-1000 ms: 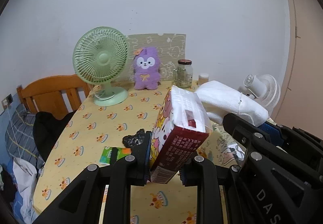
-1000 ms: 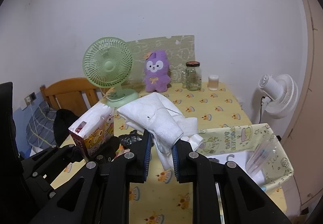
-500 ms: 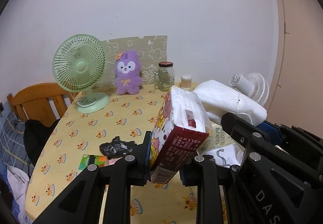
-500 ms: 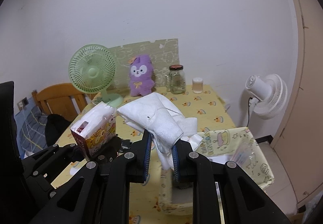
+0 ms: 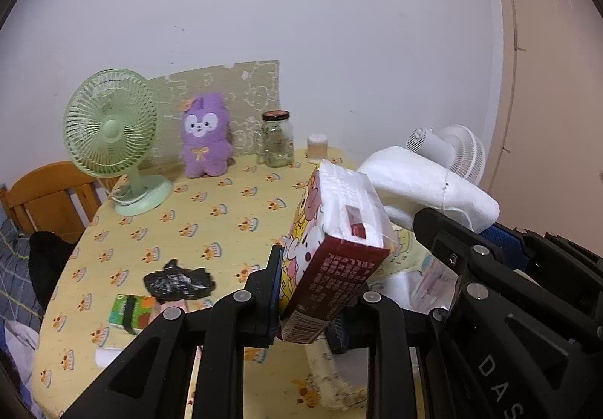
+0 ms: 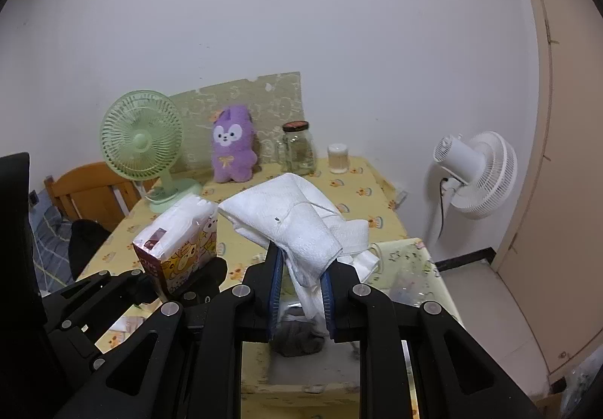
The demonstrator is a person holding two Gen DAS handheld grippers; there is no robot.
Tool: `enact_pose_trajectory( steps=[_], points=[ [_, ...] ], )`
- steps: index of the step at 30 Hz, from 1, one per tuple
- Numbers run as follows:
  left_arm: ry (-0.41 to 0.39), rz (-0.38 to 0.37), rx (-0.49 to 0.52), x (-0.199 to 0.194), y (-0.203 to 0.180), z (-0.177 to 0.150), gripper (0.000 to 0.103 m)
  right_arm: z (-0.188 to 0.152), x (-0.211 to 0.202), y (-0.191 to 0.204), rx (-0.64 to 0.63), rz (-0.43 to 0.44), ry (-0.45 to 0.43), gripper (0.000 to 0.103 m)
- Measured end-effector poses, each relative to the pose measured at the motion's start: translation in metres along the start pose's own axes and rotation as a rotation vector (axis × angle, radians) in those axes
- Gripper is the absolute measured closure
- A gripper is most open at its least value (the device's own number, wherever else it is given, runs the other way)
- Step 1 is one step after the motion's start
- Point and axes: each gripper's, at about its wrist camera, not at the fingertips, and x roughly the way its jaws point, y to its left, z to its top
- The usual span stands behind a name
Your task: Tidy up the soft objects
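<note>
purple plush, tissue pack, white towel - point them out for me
purple plush (image 5: 205, 140): left wrist view, on its belly.
tissue pack (image 5: 331, 241): left wrist view, on its printed side.
white towel (image 6: 301, 223): right wrist view, on the folded top.

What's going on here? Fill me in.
A person is tidying soft things with two handheld grippers. The left gripper is clamped on a cartoon-printed tissue pack; the right gripper is clamped on a folded white towel. Both are held up over the yellow fabric bin at the table's near edge. A purple plush sits by the wall.
</note>
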Motion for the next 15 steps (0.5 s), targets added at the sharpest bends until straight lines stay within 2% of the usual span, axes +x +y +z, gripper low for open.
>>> enact_pose_trajectory(
  steps=[12,15],
  points=[
    [0.044,-0.047,0.073,0.032,-0.035,-0.002,0.080,-0.010,0.018,-0.040,0.049,-0.042,0.023,0.081],
    [0.063,-0.057,0.088,0.041,-0.040,-0.004,0.072,-0.014,0.025,-0.048,0.057,-0.047,0.036,0.081]
  ],
)
